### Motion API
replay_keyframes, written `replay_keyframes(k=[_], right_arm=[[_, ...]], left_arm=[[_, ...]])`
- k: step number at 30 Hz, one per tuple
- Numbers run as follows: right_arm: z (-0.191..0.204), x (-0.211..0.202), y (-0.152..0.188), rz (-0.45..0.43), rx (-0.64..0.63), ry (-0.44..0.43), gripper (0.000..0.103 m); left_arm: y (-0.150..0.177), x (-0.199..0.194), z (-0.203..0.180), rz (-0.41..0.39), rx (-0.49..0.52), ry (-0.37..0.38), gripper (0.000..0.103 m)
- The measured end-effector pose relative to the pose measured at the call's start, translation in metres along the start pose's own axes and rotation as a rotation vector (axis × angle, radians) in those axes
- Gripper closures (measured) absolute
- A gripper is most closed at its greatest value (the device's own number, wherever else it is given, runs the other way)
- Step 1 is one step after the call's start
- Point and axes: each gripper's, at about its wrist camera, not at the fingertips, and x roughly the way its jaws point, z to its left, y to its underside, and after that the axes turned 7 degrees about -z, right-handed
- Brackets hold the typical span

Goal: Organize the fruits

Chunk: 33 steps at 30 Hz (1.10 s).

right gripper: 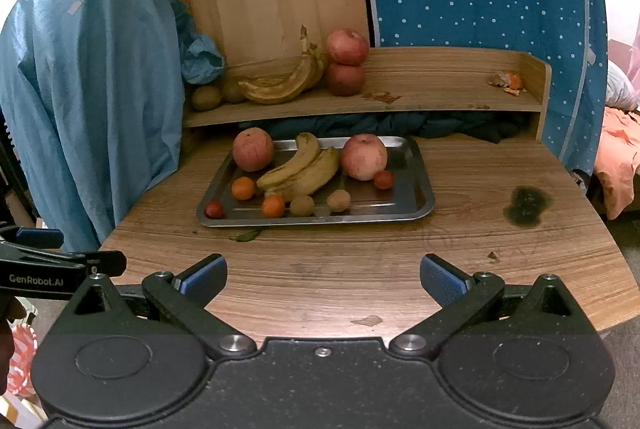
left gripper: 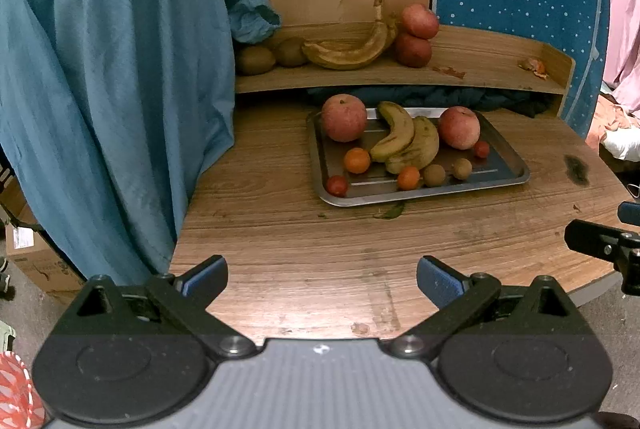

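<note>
A metal tray (right gripper: 416, 185) is sitting on the wooden table (right gripper: 360, 269), well beyond both grippers, and it is holding two apples (right gripper: 253, 149), two bananas (right gripper: 308, 173) lying against each other between them, two small oranges (right gripper: 243, 188), two cherry tomatoes (right gripper: 214, 209) and two small brown fruits (right gripper: 302, 205) along its near edge. On the raised shelf (right gripper: 440, 81) at the far side, two more apples (right gripper: 347, 47) are standing stacked one on the other, with a browned bunch of bananas (right gripper: 280, 87) just to their left and two kiwis (right gripper: 206, 97) further left; scraps of orange peel (right gripper: 510, 83) are lying at the shelf's right end. The left gripper (left gripper: 322, 279) is hovering low over the near edge of the table, level and pointing at the tray, its blue-padded jaws standing wide apart and empty. The right gripper (right gripper: 323, 279) is hovering alongside it in the same pose, jaws likewise spread with nothing between them. In the right wrist view the left gripper's side is reading "GenRobot.AI". Blue cloth (left gripper: 112, 89) is hanging at the left.
</note>
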Motion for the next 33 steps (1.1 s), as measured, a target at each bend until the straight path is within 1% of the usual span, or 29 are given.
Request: replay_keyframes(k=[33], right_arm=[[0.0006, 0.0047, -0.0012, 0.007, -0.004, -0.002, 0.001]], left_arm=[[-0.0002, 0.0077, 0.0054, 0.007, -0.01, -0.003, 0.0]])
